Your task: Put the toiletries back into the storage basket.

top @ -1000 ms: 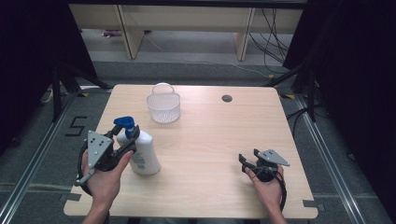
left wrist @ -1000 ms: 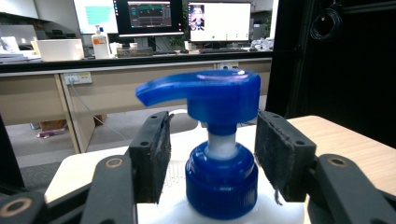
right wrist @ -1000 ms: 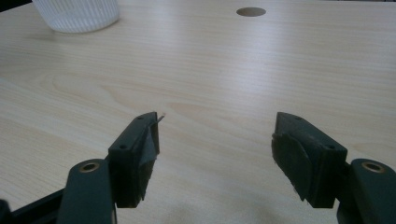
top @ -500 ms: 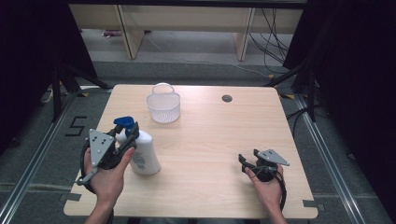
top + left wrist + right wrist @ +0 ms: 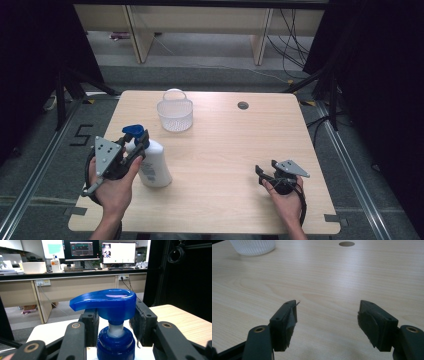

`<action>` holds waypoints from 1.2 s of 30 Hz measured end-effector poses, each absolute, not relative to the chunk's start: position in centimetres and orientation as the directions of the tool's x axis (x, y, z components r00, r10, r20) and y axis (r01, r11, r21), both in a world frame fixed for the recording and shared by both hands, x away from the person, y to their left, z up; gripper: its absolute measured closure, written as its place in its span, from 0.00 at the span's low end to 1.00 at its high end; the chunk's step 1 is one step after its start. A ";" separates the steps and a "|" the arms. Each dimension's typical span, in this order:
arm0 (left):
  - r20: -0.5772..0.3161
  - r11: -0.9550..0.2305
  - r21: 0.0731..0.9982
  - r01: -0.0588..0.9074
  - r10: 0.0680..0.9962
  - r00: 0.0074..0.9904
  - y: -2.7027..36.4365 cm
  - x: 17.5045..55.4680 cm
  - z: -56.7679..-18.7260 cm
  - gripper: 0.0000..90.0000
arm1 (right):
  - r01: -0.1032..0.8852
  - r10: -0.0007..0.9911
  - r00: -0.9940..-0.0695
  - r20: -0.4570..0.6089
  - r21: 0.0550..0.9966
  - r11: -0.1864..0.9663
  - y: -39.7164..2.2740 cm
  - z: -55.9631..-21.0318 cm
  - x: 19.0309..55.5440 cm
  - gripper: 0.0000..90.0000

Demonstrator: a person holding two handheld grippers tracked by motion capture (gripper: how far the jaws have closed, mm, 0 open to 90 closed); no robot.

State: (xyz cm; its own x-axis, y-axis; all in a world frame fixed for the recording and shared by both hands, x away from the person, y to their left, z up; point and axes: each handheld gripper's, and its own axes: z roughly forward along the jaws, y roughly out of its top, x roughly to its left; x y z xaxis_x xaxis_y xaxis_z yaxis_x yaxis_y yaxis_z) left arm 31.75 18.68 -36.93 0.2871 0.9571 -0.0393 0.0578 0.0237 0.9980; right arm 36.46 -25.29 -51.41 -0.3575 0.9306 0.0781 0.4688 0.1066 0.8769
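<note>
Pale wood makes up the surface (image 5: 220, 165), the largest thing in the scene, and every place below is told from the white pump bottle (image 5: 155, 167) standing upright on it near the person's left front corner. Behind that bottle, toward the far edge, sits a clear ribbed basket (image 5: 175, 114), well apart from it. Far to the bottle's right, near the front edge, the right tool (image 5: 263, 173) rests in the person's hand with its jaws spread wide over bare wood, nothing between them. At the bottle itself, the left tool (image 5: 140, 145) has just been closing its jaws. Its black pads (image 5: 143, 325) stand on either side of the blue pump head (image 5: 110, 302), against the sides of the head just under the spout. Beyond the basket and to its right, a small dark round hole (image 5: 243, 105) marks the surface.
</note>
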 end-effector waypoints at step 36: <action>-0.079 0.062 0.996 0.062 0.942 0.326 18.5 33.1 -35.7 0.67 | 0.478 0.931 -0.354 0.087 0.873 0.100 -25.4 -51.4 36.5 0.36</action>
State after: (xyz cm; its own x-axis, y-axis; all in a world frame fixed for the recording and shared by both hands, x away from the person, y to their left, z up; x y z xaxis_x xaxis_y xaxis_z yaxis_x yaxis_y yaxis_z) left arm 33.09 18.52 -35.68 0.3261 0.9420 -0.0791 0.0619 0.0622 0.9961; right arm 36.49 -25.40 -51.39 -0.3539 0.9313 0.0865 0.4776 0.1004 0.8728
